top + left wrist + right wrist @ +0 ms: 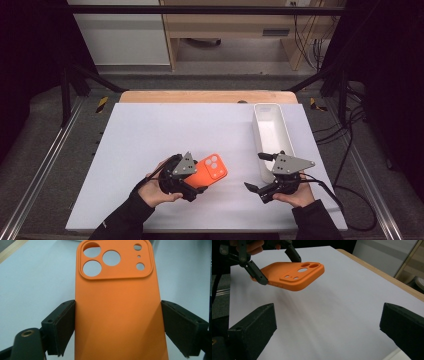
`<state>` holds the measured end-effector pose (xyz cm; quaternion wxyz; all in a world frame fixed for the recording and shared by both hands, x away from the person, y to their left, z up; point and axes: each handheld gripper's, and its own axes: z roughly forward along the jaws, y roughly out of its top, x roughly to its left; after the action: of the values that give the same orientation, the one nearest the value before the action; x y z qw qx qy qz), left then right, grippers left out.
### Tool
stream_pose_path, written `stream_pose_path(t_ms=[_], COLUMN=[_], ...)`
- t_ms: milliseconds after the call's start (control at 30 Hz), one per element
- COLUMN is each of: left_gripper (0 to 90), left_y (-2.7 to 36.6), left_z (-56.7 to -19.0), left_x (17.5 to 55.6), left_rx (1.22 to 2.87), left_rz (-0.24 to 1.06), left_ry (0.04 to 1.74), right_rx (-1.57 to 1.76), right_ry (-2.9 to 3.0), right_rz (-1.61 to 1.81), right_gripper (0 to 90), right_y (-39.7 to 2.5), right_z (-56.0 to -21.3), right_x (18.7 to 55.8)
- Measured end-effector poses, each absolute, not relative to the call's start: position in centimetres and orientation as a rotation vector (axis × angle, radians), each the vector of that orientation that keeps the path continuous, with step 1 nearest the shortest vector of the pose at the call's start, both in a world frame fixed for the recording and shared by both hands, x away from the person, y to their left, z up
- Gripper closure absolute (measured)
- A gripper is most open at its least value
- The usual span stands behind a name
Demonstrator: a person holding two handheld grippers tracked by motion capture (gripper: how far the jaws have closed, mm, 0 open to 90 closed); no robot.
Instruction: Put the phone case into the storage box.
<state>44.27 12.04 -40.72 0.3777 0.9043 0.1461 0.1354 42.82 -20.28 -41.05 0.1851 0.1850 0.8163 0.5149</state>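
The left tool [197, 189] grips an orange phone case [210, 173] by its two long edges, one black pad pressed on each side near the case's lower half. In the left gripper view the case [117, 312] fills the space between the jaws, back side toward the camera, its raised camera block with three large round openings and three small holes at the far end. No brand, logo or lettering can be read on the case, and none shows on the tools or the table. In the right gripper view the case [289, 276] is lifted clear of the white table [332, 312], tilted a little, with a faint shadow beneath it.

The right tool [257, 172] holds nothing: its jaws stand wide apart, with only bare table surface between them in its own view. It sits near the front edge of the table [150, 130], to the right of the case and apart from it.

A long white bin [272, 137] lies on the right part of the table, running away from the person; the right tool is just at its near end. The bin looks empty as far as its inside shows. Nothing stands between the case and the bin but open table. Beyond the table's far wooden edge are pale cabinets and dangling cables.
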Motion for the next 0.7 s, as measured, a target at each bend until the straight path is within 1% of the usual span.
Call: stream_pose_path(t_ms=[700], left_gripper=[15.1], left_y=[11.13], left_z=[-40.97], left_x=[43.77], left_rx=[2.321], left_rz=[0.35], left_ry=[0.307], right_rx=[0.464], right_ry=[2.34], right_rz=[1.428], right_gripper=[1.6], right_y=[-19.34], right_z=[-41.15], right_x=[42.63])
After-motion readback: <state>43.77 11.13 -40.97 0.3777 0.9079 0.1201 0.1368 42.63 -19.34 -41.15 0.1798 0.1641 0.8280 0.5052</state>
